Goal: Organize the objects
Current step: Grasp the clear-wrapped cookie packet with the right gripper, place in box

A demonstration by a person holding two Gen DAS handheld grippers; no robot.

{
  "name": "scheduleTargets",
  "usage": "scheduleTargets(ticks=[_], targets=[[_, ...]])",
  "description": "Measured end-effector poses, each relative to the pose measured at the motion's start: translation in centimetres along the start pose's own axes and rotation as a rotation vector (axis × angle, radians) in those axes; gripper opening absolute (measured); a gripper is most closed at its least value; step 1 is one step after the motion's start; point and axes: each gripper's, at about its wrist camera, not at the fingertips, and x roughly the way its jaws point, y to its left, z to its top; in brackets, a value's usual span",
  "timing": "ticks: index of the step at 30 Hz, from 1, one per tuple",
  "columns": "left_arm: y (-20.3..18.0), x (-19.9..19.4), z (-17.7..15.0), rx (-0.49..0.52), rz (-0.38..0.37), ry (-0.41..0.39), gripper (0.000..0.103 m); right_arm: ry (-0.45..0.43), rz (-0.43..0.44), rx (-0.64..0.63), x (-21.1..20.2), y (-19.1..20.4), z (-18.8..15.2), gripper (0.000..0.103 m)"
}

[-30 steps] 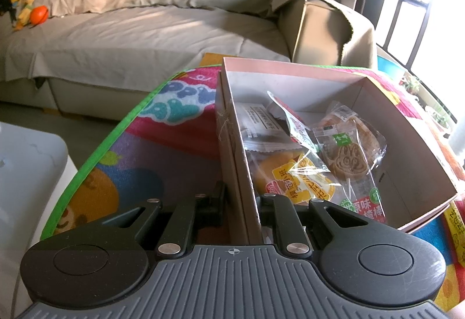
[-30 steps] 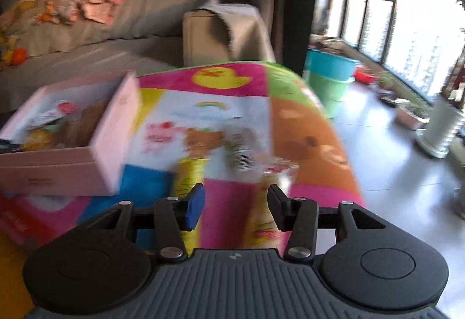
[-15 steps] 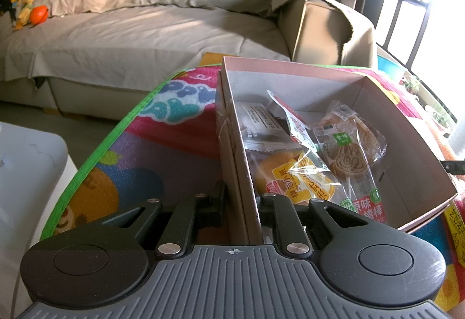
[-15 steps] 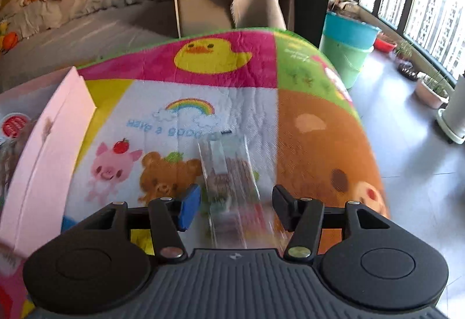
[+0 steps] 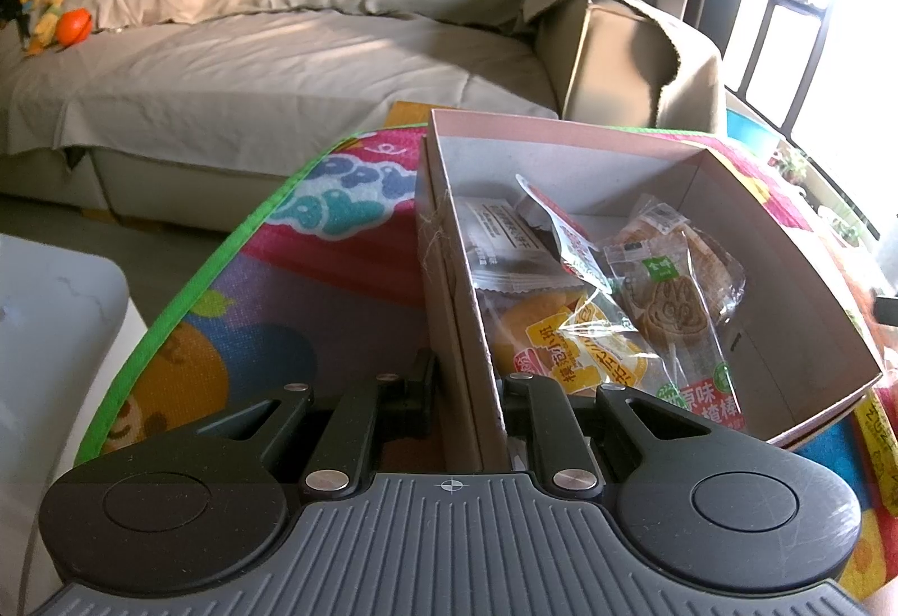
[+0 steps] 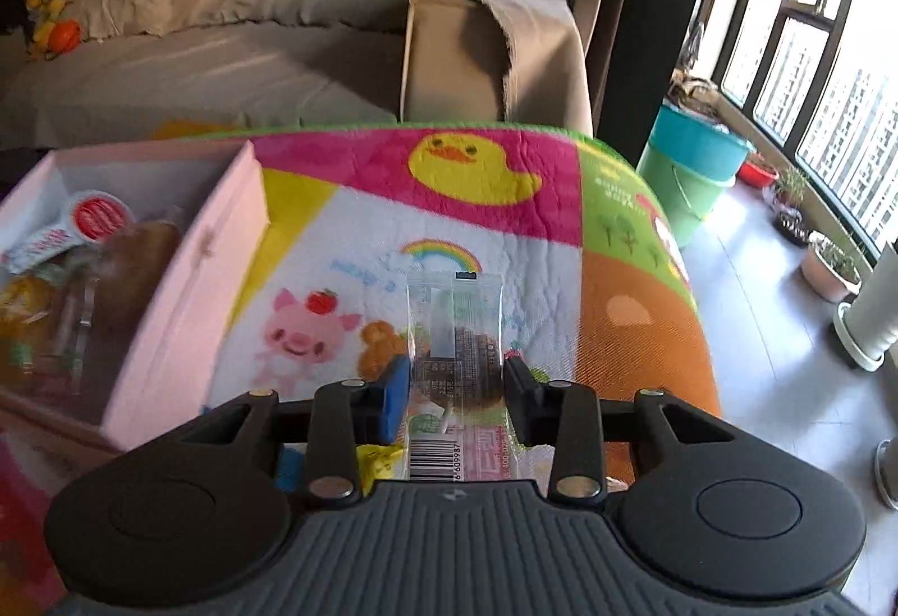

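Now lift the packet straight up, right hand-held gripper just closing onto it; left hand-held gripper pinches the box wall steady.

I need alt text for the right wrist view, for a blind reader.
The right claw has just closed around a clear wrapped snack lying on a colourful cartoon mat. A pink box holding other snacks sits at left.
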Motion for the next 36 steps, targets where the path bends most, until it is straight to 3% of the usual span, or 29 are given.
scheduleTargets(ticks=[9, 18, 25, 31, 36], targets=[[0.0, 0.0, 0.0, -0.002, 0.000, -0.002, 0.016, -0.087, 0.074, 0.030, -9.8, 0.6, -2.2, 0.036], [-0.1, 0.0, 0.0, -0.003, -0.005, -0.002, 0.017, -0.152, 0.120, 0.047, -15.4, 2.2, -2.8, 0.036], [0.1, -0.1, 0.2, -0.009, -0.015, -0.003, 0.017, -0.203, 0.207, 0.023, -15.8, 5.3, -0.7, 0.036], [0.1, -0.2, 0.2, -0.009, -0.016, -0.003, 0.017, -0.267, 0.252, -0.003, -14.3, 8.2, 2.5, 0.036], [0.2, -0.2, 0.2, -0.009, -0.017, -0.003, 0.017, -0.269, 0.299, 0.027, -11.9, 9.5, 5.6, 0.036]])
